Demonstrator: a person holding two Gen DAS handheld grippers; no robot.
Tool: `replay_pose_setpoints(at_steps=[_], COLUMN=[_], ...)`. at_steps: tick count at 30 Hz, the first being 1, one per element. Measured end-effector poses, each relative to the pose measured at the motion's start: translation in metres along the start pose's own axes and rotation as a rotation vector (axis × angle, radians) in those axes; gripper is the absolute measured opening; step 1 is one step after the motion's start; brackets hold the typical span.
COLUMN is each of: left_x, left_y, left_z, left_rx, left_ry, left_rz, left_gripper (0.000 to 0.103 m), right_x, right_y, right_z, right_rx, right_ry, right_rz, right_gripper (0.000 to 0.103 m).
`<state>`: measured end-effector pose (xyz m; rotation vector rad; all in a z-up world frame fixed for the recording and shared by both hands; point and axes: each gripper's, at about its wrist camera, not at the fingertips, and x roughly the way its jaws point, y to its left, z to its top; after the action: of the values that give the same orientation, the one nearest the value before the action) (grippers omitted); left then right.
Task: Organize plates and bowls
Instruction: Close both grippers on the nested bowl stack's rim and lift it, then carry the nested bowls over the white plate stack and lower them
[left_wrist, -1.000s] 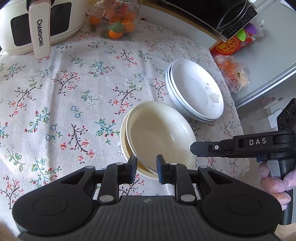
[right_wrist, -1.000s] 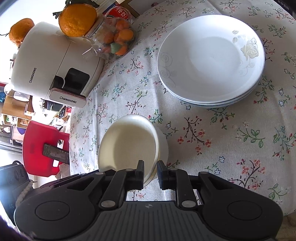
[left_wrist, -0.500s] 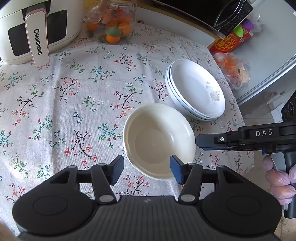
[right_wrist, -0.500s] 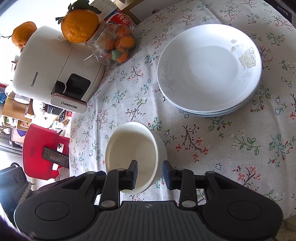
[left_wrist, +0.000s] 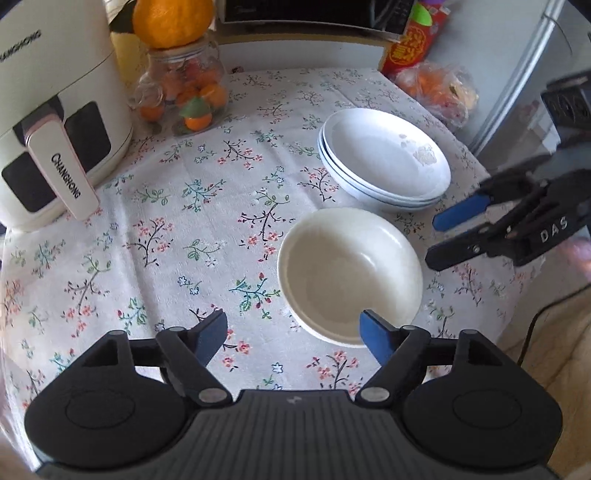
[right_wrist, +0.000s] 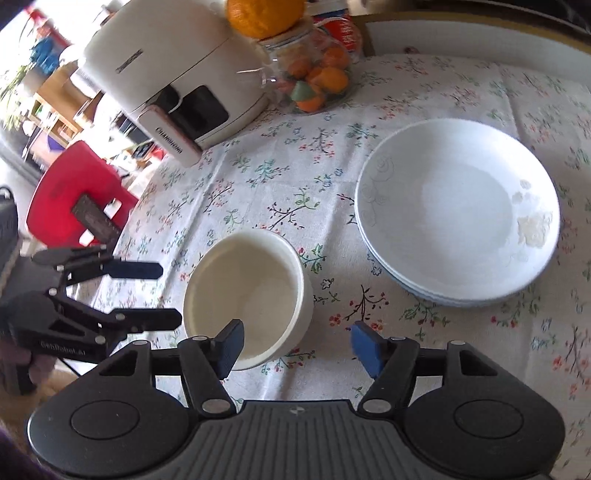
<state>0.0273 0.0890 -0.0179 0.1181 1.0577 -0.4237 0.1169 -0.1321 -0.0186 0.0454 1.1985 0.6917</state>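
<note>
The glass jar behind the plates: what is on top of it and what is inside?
A large orange sits on top of the glass jar. Inside are small orange fruits and one green piece; the fruits at the back are hidden.

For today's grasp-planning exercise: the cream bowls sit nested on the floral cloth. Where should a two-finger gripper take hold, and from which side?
Grip the rim of the cream bowls, one finger inside the wall, one outside. They sit upright with their mouth open upward, so the thin lip is the only pinchable part. Probably come from the near table edge, where the open left gripper is; the plate stack crowds the far side.
</note>
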Motion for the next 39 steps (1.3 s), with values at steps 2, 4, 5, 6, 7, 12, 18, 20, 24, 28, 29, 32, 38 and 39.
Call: replay_pose_setpoints(at_steps=[2, 4, 5, 6, 7, 12, 18, 20, 24, 28, 29, 32, 38, 39], left_x=[0.003, 0.007, 0.010, 0.013, 0.016, 0.033, 0.049, 0.050, 0.051, 0.051, 0.051, 0.050, 0.053, 0.052], left_y=[-0.005, -0.008, -0.009, -0.009, -0.009, -0.013, -0.019, -0.023, -0.033, -0.039, -0.039, -0.040, -0.043, -0.044], left_z=[-0.002, -0.005, -0.006, -0.007, -0.008, -0.013, -0.015, -0.018, -0.020, -0.020, -0.020, -0.019, -0.020, -0.020], left_rx=[0.080, 0.143, 0.163, 0.172, 0.179, 0.232, 0.283, 0.337, 0.428, 0.476, 0.485, 0.508, 0.556, 0.566], left_ry=[0.014, 0.025, 0.032, 0.036, 0.044, 0.091, 0.093, 0.063, 0.028, 0.012, 0.007, -0.004, -0.022, -0.027], left_rz=[0.011, 0.027, 0.033, 0.030, 0.021, 0.017, 0.041, 0.049, 0.072, 0.071, 0.067, 0.060, 0.067, 0.070], left_gripper=[0.085, 0.086, 0.086, 0.086, 0.087, 0.087, 0.086, 0.086, 0.086, 0.086, 0.086, 0.086, 0.087, 0.087], right_x=[-0.003, -0.006, -0.006, -0.006, -0.006, 0.007, 0.034, 0.041, 0.049, 0.054, 0.053, 0.053, 0.050, 0.050], right_y=[0.001, 0.005, 0.010, 0.014, 0.018, 0.036, 0.043, 0.042, 0.041, 0.044, 0.045, 0.046, 0.052, 0.053], right_z=[0.001, 0.000, -0.001, -0.003, -0.006, -0.020, -0.023, -0.022, -0.020, -0.023, -0.024, -0.024, -0.026, -0.027], right_rx=[-0.074, -0.163, -0.229, -0.286, -0.335, -0.538, -0.610, -0.606, -0.619, -0.679, -0.690, -0.703, -0.748, -0.754], right_ry=[-0.011, -0.031, -0.044, -0.051, -0.053, 0.020, 0.091, 0.105, 0.106, 0.097, 0.093, 0.077, 0.024, 0.022], right_rz=[0.022, 0.030, 0.030, 0.025, 0.022, 0.037, -0.039, -0.059, -0.084, -0.111, -0.111, -0.099, -0.098, -0.097], right_gripper=[0.069, 0.076, 0.079, 0.084, 0.085, 0.086, 0.086, 0.086, 0.086, 0.086, 0.086, 0.086, 0.086, 0.086])
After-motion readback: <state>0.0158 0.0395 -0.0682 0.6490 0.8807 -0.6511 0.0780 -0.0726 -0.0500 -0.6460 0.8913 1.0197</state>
